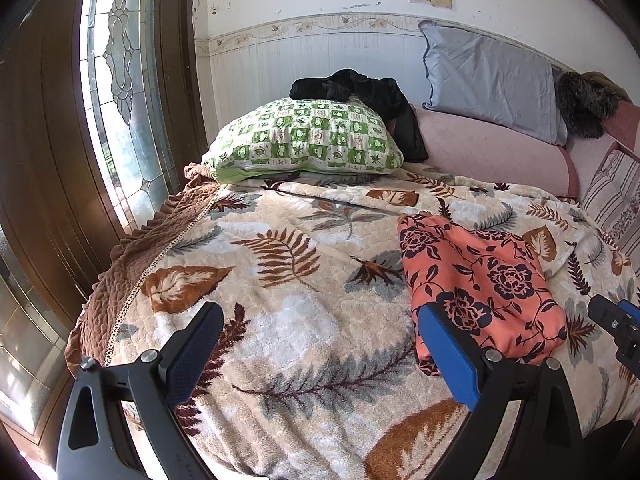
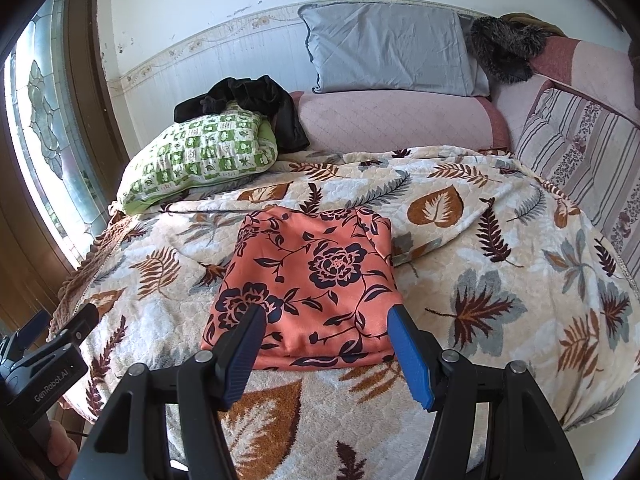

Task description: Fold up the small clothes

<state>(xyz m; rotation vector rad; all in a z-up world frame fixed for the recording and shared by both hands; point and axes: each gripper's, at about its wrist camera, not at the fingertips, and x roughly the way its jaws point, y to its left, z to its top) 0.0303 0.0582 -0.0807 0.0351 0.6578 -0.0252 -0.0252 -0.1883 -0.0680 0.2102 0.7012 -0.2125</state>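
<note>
Both tongs gape empty: right gripper [image 2: 326, 344] above the orange floral garment [image 2: 316, 280], left gripper [image 1: 320, 356] beside it. Pinch corners squarely, I'd say.

Leaf-print bed [image 2: 500, 240], folded coral garment [image 2: 316, 280] (flat), green pillow [image 2: 200, 156]

Each gripper [image 2: 326, 352] has black angular plastic arms with triangular cut-outs, silver round screws at the pivots, and ribbed blue pads [image 2: 412, 360]. The left gripper [image 1: 324, 356] carries white "GenRobot.AI" lettering on its black body, and what seems a thin black cable runs beneath.
</note>
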